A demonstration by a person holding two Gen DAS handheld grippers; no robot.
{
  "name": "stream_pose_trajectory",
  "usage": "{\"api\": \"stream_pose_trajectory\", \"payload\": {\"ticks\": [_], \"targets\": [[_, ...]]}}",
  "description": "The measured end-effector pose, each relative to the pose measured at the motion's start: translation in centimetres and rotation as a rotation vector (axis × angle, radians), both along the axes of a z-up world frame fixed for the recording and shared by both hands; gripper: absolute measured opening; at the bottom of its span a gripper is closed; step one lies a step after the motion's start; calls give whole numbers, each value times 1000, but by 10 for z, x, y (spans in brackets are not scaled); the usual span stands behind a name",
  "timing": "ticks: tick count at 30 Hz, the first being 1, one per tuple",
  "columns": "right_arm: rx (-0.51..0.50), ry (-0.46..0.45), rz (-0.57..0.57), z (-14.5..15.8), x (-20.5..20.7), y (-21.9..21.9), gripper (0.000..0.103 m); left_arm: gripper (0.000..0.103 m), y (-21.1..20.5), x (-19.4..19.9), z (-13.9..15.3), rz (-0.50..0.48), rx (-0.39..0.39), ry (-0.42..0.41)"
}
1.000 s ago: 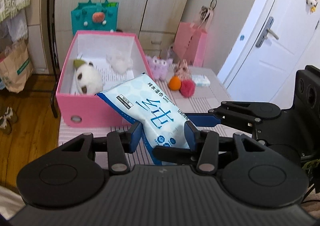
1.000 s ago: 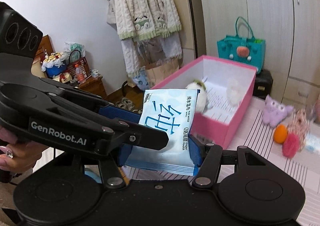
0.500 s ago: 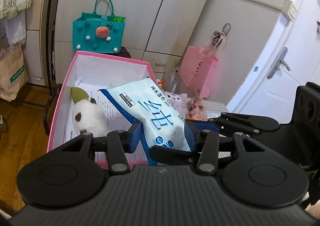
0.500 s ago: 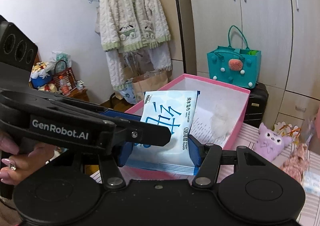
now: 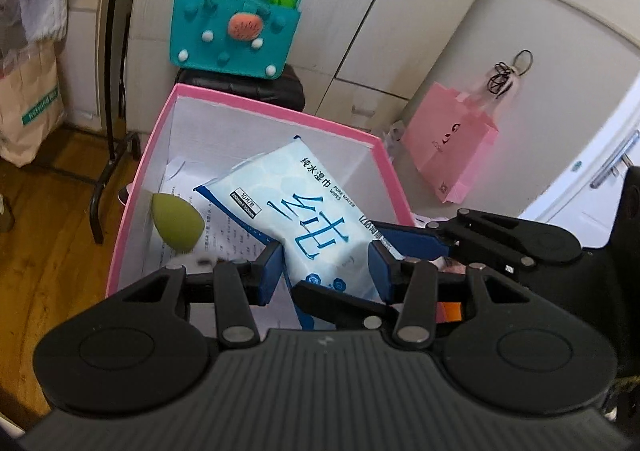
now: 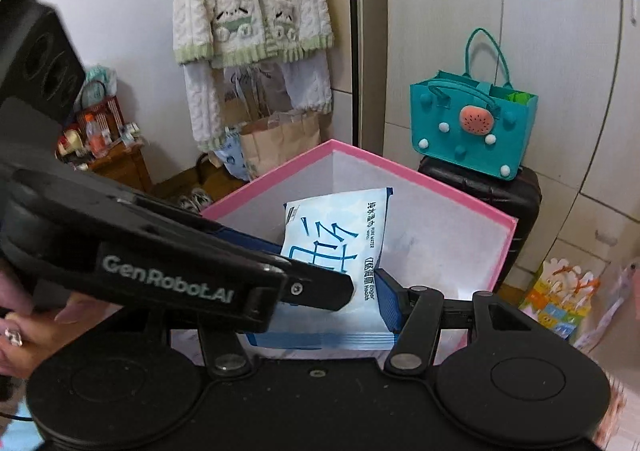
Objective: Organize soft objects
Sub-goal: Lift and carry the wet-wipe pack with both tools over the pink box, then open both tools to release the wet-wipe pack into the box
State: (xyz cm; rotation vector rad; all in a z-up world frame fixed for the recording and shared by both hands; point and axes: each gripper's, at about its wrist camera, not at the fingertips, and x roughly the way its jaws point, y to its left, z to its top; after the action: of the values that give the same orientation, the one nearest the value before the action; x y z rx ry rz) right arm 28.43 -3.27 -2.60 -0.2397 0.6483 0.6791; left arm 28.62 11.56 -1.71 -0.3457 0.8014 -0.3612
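A pale blue pack of wet wipes (image 5: 296, 203) hangs tilted over the inside of the pink box (image 5: 272, 111). My left gripper (image 5: 326, 271) is shut on its lower end, blue pads pressing both sides. My right gripper (image 6: 332, 303) is also shut on the pack (image 6: 336, 227), its right pad against the edge and its left pad hidden behind the left gripper's black arm (image 6: 180, 279). In the left wrist view, the right gripper's blue finger (image 5: 408, 239) reaches in from the right. A green egg-shaped sponge (image 5: 176, 223) lies on printed paper in the box.
A teal felt bag (image 6: 472, 123) sits on a black suitcase (image 6: 480, 187) behind the pink box (image 6: 440, 183). A pink paper bag (image 5: 452, 147) leans on the wardrobe. A clothes rack with a knitted cardigan (image 6: 248, 11) and a brown paper bag (image 5: 28, 103) stand left. A hand (image 6: 24, 331) holds the left gripper.
Both grippers have carried the wipes pack from beside the pink box to over its inside. The toys on the table have left the views. Both grips are unchanged.
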Motion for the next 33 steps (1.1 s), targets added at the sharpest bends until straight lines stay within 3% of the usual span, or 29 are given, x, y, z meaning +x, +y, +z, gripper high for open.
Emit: {"api": "stream_pose_trajectory", "payload": {"ticks": [6,13,18,33], "targets": [[-42,9,26,-10,17,6,63,45,4,18,-9,11,2,44],[-109,13,28,-22,29,16,66,45,7,20,-16,55,13,38],[-33,56,12,-13,24,-1,66,49,5,-10,11,60,98,-92],[20,84,44,54,-66,-51,66,57,-11,-119,84,-121,240,-208]]}}
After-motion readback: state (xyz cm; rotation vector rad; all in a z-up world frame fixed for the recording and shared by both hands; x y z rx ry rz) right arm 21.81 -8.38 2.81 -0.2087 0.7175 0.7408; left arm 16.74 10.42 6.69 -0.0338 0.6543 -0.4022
